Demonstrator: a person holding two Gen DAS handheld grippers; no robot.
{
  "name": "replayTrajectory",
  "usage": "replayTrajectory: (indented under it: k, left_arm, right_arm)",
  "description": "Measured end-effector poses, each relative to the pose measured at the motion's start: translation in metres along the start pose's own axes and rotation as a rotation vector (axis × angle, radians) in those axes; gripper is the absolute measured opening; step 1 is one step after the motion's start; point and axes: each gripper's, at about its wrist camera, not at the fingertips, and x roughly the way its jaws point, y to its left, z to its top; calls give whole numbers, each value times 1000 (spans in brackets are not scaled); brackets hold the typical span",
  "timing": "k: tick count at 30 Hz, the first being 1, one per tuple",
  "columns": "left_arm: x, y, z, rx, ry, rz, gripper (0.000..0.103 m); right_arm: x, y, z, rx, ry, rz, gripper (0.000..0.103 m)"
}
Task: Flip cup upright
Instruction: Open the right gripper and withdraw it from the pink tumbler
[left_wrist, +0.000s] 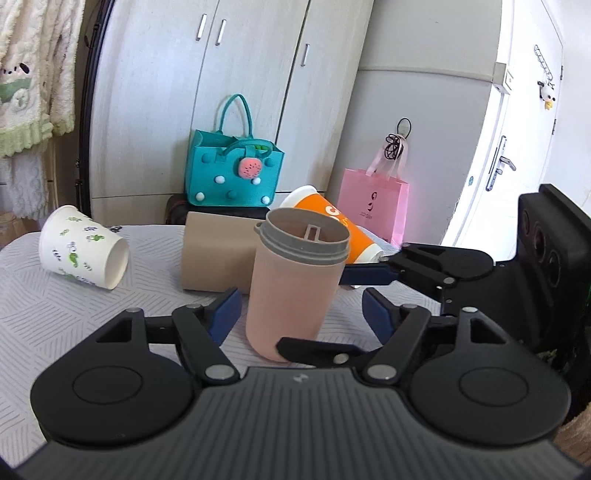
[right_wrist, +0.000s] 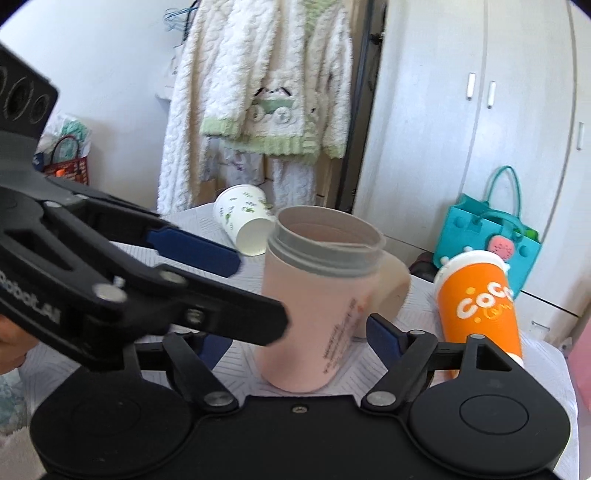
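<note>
A pink cup with a grey threaded rim (left_wrist: 291, 284) stands upright on the table, mouth up; it also shows in the right wrist view (right_wrist: 317, 314). My left gripper (left_wrist: 301, 312) is open, its blue pads on either side of the cup and apart from it. My right gripper (right_wrist: 299, 334) is open too, with the cup between its fingers; in the left wrist view it reaches in from the right (left_wrist: 325, 314). A white paper cup with green prints (left_wrist: 83, 247) lies on its side at the left. An orange cup (left_wrist: 332, 229) leans tilted behind.
A beige cup or container (left_wrist: 218, 254) lies on its side behind the pink cup. The table carries a grey patterned cloth (left_wrist: 55, 314). Beyond it stand a teal bag (left_wrist: 232, 173), a pink paper bag (left_wrist: 373, 206), wardrobe doors and hanging fleece clothes (right_wrist: 258, 92).
</note>
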Motion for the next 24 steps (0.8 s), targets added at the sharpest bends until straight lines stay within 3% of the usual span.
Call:
replayTrajectory:
  k: [7, 12, 24]
  left_arm:
    - [-20, -3, -4, 7, -20, 43, 77]
    - [-33, -10, -15, -41, 27, 43, 78]
    - [-106, -52, -29, 24, -68, 237, 82]
  right_arm:
    - [-15, 0, -7, 43, -11, -33, 85]
    - [-42, 10, -19, 59, -42, -88, 85]
    - [-111, 33, -28, 146, -114, -225, 90]
